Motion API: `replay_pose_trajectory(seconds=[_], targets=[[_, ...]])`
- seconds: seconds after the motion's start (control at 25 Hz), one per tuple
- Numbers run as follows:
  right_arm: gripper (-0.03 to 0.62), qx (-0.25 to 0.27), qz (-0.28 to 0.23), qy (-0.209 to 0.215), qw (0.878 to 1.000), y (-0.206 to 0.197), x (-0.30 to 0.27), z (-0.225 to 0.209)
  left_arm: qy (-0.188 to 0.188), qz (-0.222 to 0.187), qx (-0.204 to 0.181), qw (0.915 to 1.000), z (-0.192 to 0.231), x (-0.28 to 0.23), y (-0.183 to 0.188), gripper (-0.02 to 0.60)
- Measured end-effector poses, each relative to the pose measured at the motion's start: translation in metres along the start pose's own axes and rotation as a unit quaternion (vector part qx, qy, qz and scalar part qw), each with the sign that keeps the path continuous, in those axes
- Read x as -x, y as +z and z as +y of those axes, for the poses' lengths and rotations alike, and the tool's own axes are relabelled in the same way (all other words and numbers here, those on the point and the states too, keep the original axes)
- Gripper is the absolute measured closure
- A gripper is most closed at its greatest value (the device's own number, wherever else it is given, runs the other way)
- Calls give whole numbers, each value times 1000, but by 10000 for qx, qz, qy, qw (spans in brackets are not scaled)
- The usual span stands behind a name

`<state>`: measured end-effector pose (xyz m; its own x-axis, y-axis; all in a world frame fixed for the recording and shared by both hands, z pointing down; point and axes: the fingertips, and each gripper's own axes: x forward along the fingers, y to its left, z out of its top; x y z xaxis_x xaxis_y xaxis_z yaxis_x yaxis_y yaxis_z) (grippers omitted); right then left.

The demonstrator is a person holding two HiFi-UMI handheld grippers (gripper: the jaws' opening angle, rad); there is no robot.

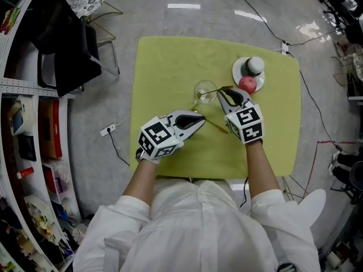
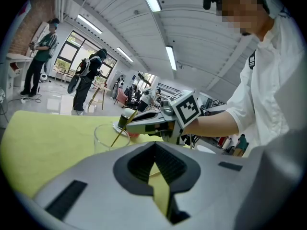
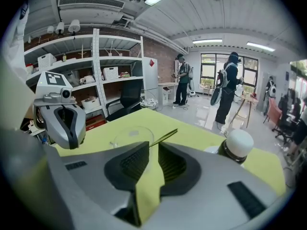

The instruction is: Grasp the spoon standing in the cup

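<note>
A clear glass cup (image 1: 204, 90) stands near the middle of the yellow-green table (image 1: 164, 61). A thin gold spoon (image 1: 218, 89) leans in it, handle tilted right. My right gripper (image 1: 225, 95) is open, and the handle's end lies at its fingertips. In the right gripper view the spoon (image 3: 163, 137) tip shows just above the gap of that gripper (image 3: 152, 150), behind it the cup (image 3: 132, 138). My left gripper (image 1: 198, 119) is shut and empty, just in front of the cup. In the left gripper view its jaws (image 2: 154, 150) point at the cup (image 2: 108, 138) and spoon (image 2: 116, 137).
A white plate (image 1: 239, 71) at the table's far right carries a red apple (image 1: 247, 84) and a dark bottle with a white cap (image 1: 254, 66). A thin gold stick (image 1: 217, 126) lies on the table between my grippers. Shelves and a black chair (image 1: 68, 44) stand to the left.
</note>
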<state>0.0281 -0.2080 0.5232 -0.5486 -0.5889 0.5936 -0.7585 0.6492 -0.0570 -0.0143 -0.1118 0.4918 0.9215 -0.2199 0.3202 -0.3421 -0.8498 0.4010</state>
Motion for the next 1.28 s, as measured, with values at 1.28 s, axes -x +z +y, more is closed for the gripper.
replay_pose_trajectory(seconds=[1.28], targets=[[588, 89, -341, 149, 9993, 13, 14, 15, -15, 42, -136, 9999, -8, 2, 0, 578]])
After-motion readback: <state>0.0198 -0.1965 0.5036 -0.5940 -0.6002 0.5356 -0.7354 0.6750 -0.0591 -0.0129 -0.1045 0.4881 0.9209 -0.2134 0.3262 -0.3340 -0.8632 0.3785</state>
